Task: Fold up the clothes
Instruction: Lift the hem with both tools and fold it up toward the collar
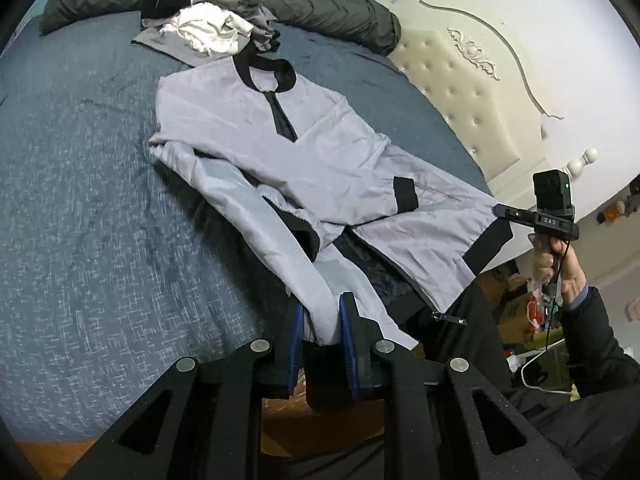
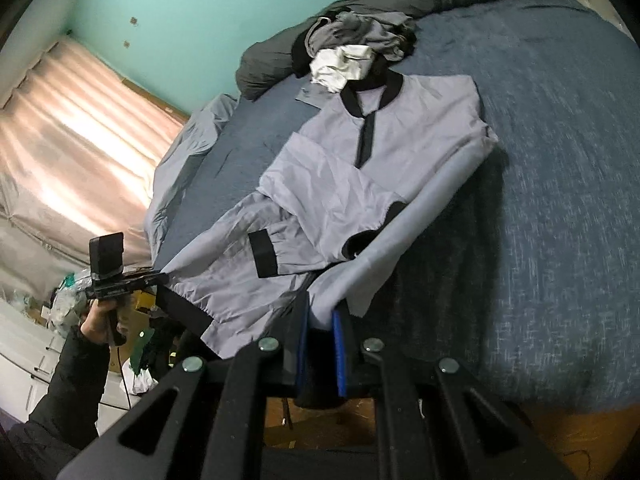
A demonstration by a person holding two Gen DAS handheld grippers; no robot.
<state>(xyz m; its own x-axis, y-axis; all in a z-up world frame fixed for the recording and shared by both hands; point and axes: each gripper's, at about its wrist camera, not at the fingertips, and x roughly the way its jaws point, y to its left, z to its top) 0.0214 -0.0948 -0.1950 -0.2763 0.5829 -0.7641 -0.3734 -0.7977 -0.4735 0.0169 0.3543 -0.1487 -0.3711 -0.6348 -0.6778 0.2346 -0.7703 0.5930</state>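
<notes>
Left gripper (image 1: 320, 316): blue-padded fingers (image 1: 347, 336) nearly together, pinching a fold of the pale grey zip jacket with black collar, cuffs and hem band (image 1: 316, 160) at its near lower edge. Cloth rises from between the pads towards the bed.

Right gripper (image 2: 322, 322): same narrow gap, blue pads (image 2: 339, 352) clenched on the jacket's hem edge, fabric bunched between them. Seen from the left wrist camera, the right gripper (image 1: 505, 211) sits at the jacket's far hem corner, held level by a hand (image 1: 556, 258) in a dark sleeve, forearm angled up from below.

Seen from the right wrist camera, the left gripper (image 2: 158, 278) nips the opposite hem corner, its hand (image 2: 98, 320) gripping the handle beneath.

Jacket lies front-up on the blue-grey textured bedspread (image 1: 80, 220), collar away from the holder, both sleeves folded across the chest, hem lifted off the bed edge. A heap of grey, white and black garments (image 1: 212, 20) lies just beyond the collar, against a dark rolled duvet (image 1: 320, 12).
</notes>
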